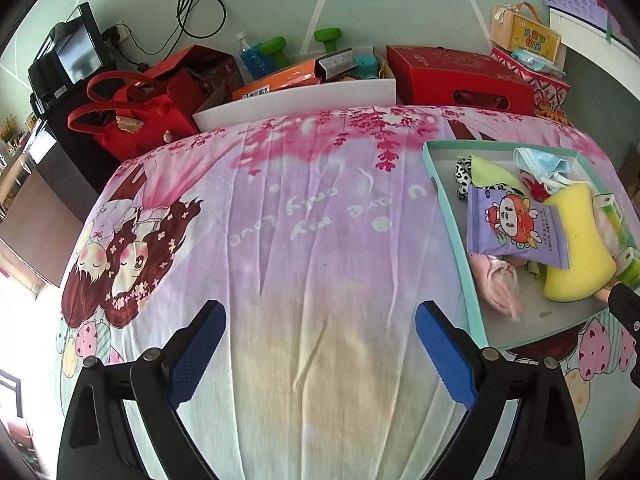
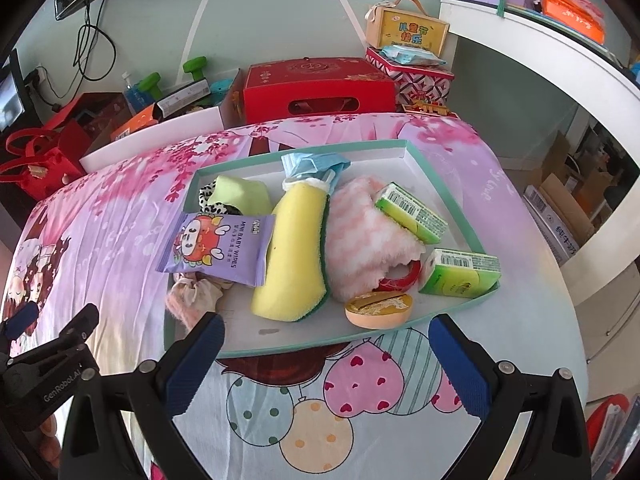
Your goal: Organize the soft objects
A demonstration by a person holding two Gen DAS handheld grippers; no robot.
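Both jaws of the left gripper (image 1: 320, 356) stand wide apart and empty in the left wrist view, above a broad bare stretch of the pink cartoon-print cloth (image 1: 280, 220) that covers the tabletop. To their right lies the teal-rimmed tray (image 1: 450, 216), its near left corner just beside the right blue pad. Inside it a purple baby-wipes pack (image 1: 516, 226) leans on a yellow sponge (image 1: 576, 248), with a pink fluffy cloth (image 1: 496, 280) against the left wall and a blue face mask (image 1: 540, 162) at the far end. Beyond the cloth's far edge stand a red gift box (image 1: 456, 76) and a white bin (image 1: 296, 100).

Seen from the right wrist, the right gripper (image 2: 326, 364) is likewise spread open and holds nothing, its pads flanking the tray's near rim (image 2: 304, 346). The wipes pack (image 2: 220, 246) overhangs the left rim. Two green cartons (image 2: 460, 272) sit along the right rim, an orange soap dish (image 2: 378, 310) near the front. Open cloth lies nearer than the tray; the left gripper (image 2: 48, 356) shows at lower left.
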